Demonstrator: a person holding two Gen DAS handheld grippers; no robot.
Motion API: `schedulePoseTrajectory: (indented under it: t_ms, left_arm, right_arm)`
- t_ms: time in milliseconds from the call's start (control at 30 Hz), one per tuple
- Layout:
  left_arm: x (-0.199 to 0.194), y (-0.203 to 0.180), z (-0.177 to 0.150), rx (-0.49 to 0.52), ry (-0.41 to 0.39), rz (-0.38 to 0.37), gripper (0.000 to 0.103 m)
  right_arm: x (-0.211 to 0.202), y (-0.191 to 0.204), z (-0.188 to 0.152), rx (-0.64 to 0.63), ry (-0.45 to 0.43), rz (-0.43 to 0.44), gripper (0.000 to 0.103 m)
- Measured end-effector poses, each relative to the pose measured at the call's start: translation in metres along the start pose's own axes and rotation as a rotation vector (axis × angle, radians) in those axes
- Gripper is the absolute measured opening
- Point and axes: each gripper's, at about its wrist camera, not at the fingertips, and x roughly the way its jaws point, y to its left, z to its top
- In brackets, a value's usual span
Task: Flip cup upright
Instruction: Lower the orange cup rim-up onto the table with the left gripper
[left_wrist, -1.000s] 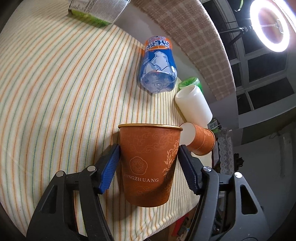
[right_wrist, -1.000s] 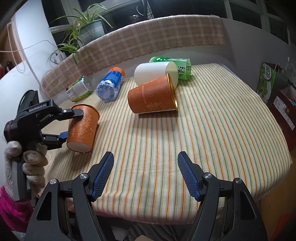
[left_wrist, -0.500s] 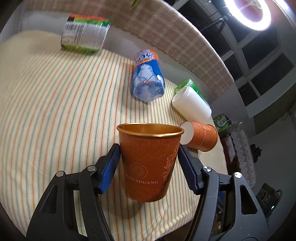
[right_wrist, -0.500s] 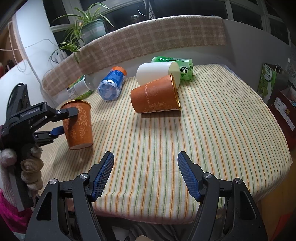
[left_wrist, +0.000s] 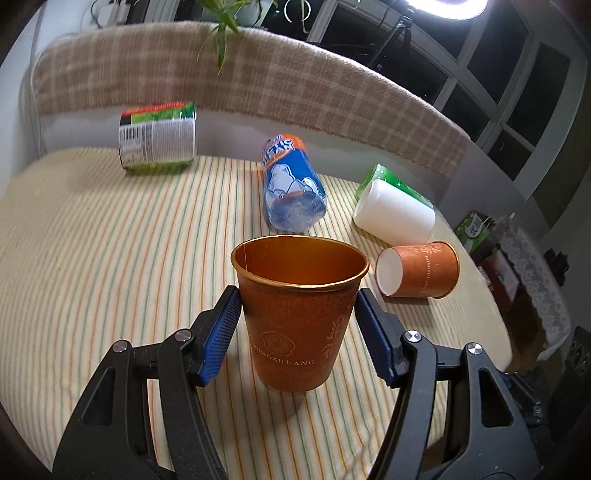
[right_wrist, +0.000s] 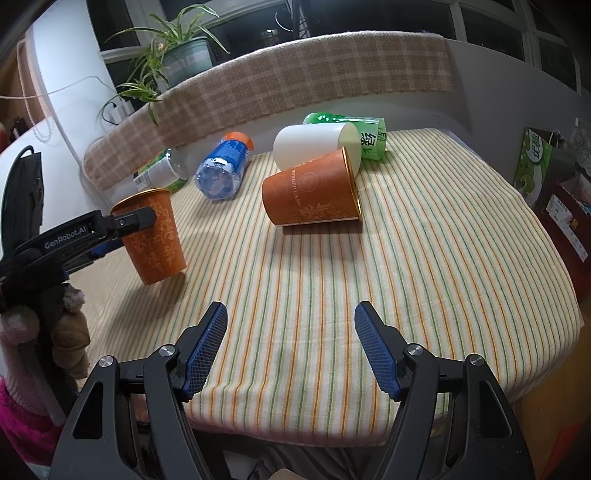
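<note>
Striped tablecloth (right_wrist: 406, 258), upright orange cup (left_wrist: 301, 317) clamped by left hand-held gripper (left_wrist: 299, 328)

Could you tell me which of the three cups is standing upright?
The orange cup between the left gripper fingers; the other orange cup and white cup lie sideways.

The upright orange cup (left_wrist: 300, 317) is showing "ONGZHUANG" beneath a round flower emblem, the first letter hidden by the curve. The fallen orange cup (right_wrist: 312, 191) is carrying a similar line of capitals along its side, too small to spell surely. The left tool (right_wrist: 122, 236) is wearing "GenRobot.AI" on its arm. The can (left_wrist: 158, 137) is showing a barcode and print too fine to read.
</note>
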Motion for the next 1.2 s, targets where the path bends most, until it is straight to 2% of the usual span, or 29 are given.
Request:
schedulePoseTrajectory:
  t_ms: [233, 533, 800, 1200]
  left_arm:
    - [0.004, -0.004, 0.001, 0.044, -0.03, 0.043, 0.065]
    - [0.006, -0.006, -0.005, 0.079, -0.029, 0.057, 0.065]
    - [0.001, -0.009, -0.012, 0.092, -0.005, 0.042, 0.065]
    - [0.005, -0.002, -0.024, 0.052, 0.06, 0.002, 0.067]
  right_arm:
    - [0.001, 0.001, 0.0, -0.004, 0.003, -0.004, 0.071]
    - [0.001, 0.0, 0.0, 0.004, 0.004, -0.006, 0.071]
    - [0.002, 0.005, 0.001, -0.006, 0.007, 0.0, 0.071]
    - [0.001, 0.008, 0.0, -0.012, 0.009, 0.002, 0.071]
